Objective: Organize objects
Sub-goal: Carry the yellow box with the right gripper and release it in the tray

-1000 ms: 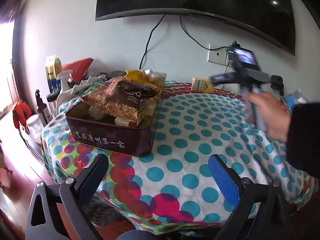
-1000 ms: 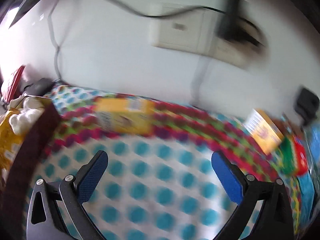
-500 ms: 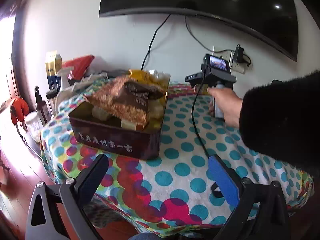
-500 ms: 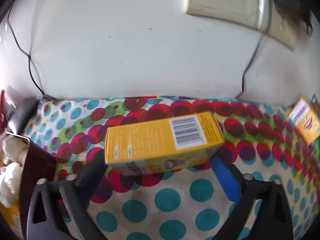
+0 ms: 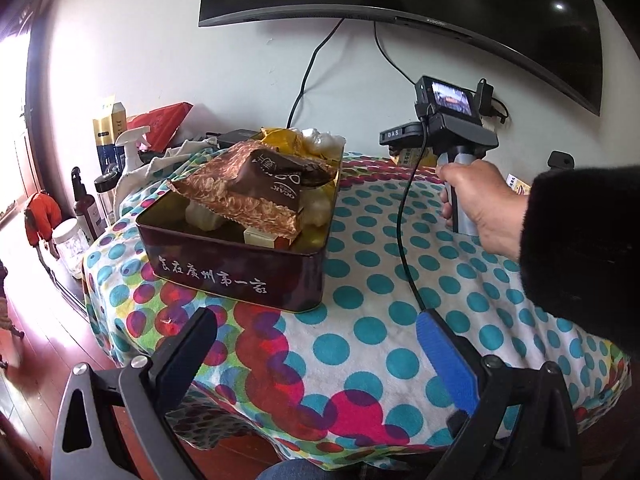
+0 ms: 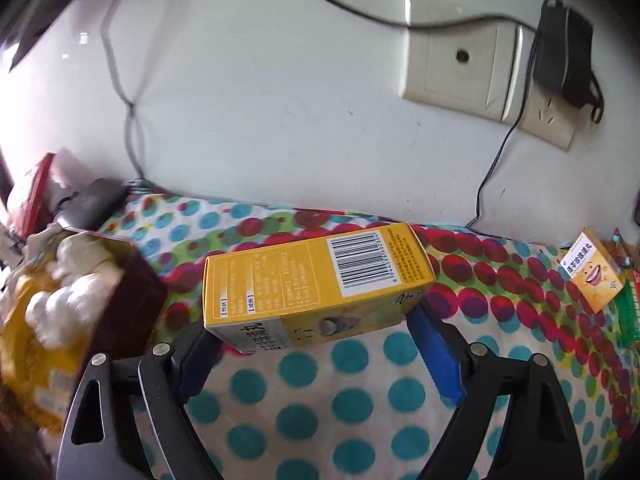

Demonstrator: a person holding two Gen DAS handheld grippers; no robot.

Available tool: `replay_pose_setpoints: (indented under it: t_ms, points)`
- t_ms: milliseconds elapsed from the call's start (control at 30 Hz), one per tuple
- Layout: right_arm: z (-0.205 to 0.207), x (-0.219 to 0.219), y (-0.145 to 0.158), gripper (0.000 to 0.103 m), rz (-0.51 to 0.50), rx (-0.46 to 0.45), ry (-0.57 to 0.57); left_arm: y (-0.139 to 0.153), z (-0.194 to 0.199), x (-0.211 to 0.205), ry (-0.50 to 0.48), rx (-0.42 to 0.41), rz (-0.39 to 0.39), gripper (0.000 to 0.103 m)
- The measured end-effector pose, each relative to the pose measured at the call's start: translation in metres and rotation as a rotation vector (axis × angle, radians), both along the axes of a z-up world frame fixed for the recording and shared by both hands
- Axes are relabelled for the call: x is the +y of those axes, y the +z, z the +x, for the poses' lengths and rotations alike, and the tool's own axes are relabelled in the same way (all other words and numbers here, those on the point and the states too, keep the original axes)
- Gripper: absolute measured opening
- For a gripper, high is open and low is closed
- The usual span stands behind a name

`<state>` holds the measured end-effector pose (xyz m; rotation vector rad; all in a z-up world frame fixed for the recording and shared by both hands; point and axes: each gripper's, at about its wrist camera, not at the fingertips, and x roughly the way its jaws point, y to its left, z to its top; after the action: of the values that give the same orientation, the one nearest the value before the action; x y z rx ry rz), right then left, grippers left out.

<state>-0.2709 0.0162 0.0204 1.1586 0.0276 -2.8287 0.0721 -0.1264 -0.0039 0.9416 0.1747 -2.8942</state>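
- The right gripper [image 6: 316,332] has the yellow carton [image 6: 316,284] crosswise between its fingers, barcode side up. The jaws stand wide and have just been closing, with the box between them; the blue pad [image 6: 434,354] meets the carton's right end and the dark one its left, so this looks like a grip.
- The left gripper [image 5: 316,344] hangs wide open over the near edge of the dotted tablecloth [image 5: 360,280], holding nothing.
- Risk: the hold is on the carton's two short ends only. If the pads squeeze off-centre, the box could pivot and slip out, or its thin card ends could buckle.
- Risk: the brown tin [image 6: 132,300] to the gripper's left is already heaped with snack packets; a carton set on top may slide off.
- Against half a second ago, the carton sits more tilted between the fingers, and the tin's corner lies closer on the left.
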Motion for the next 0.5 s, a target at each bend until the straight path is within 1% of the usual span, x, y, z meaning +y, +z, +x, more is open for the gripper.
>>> replay_pose_setpoints:
  t_ms: [133, 233, 300, 400, 467, 500]
  points:
    - [0.023, -0.014, 0.020, 0.087, -0.023, 0.016, 0.064, 0.002, 0.004, 0.003, 0.014, -0.010, -0.007, 0.102]
    - [0.042, -0.037, 0.035, 0.087, -0.039, 0.024, 0.135, 0.009, 0.009, 0.003, 0.030, 0.006, -0.017, 0.102]
    - [0.053, -0.061, 0.040, 0.088, -0.040, 0.035, 0.186, 0.015, 0.013, 0.004, 0.040, 0.019, -0.026, 0.102]
    - [0.076, -0.099, 0.051, 0.088, -0.015, 0.050, 0.285, 0.021, 0.023, 0.003, 0.047, 0.029, -0.021, 0.102]
    - [0.088, -0.115, 0.054, 0.088, -0.011, 0.057, 0.333, 0.024, 0.031, 0.001, 0.054, 0.039, -0.036, 0.102]
    - [0.097, -0.133, 0.054, 0.088, -0.008, 0.058, 0.365, 0.025, 0.034, -0.001, 0.062, 0.044, -0.044, 0.102]
